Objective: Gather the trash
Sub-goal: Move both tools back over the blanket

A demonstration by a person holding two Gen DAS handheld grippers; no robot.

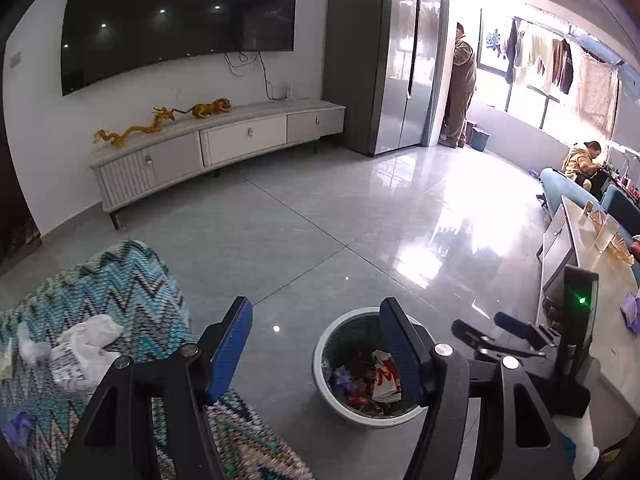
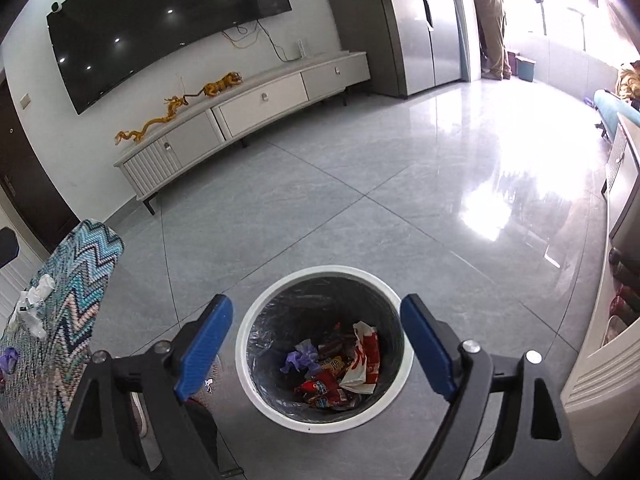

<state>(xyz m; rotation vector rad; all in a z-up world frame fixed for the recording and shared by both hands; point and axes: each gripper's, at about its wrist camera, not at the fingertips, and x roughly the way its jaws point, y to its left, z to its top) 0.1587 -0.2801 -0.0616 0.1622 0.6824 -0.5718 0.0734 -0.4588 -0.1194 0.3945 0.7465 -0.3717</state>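
Observation:
A white-rimmed trash bin (image 2: 256, 376) with a dark liner stands on the grey tile floor and holds wrappers (image 2: 362, 356) and a purple glove (image 2: 300, 358). My right gripper (image 2: 316, 344) is open and empty, right above the bin. My left gripper (image 1: 316, 344) is open and empty, left of the bin (image 1: 320, 364). The right gripper (image 1: 496, 326) shows at the right of the left wrist view. On the zigzag-patterned cushion (image 1: 132, 280) lie a crumpled white plastic bag (image 1: 80, 352) and a purple glove (image 1: 20, 424); these also show in the right wrist view as white trash (image 2: 32, 304) and glove (image 2: 8, 358).
A TV cabinet (image 1: 240, 140) with golden figurines stands under a wall TV (image 1: 180, 20). A grey fridge (image 1: 384, 60) is at the back. One person (image 1: 462, 84) stands by the balcony, another (image 1: 584, 158) sits at right. A pale table (image 1: 600, 248) with items is at right.

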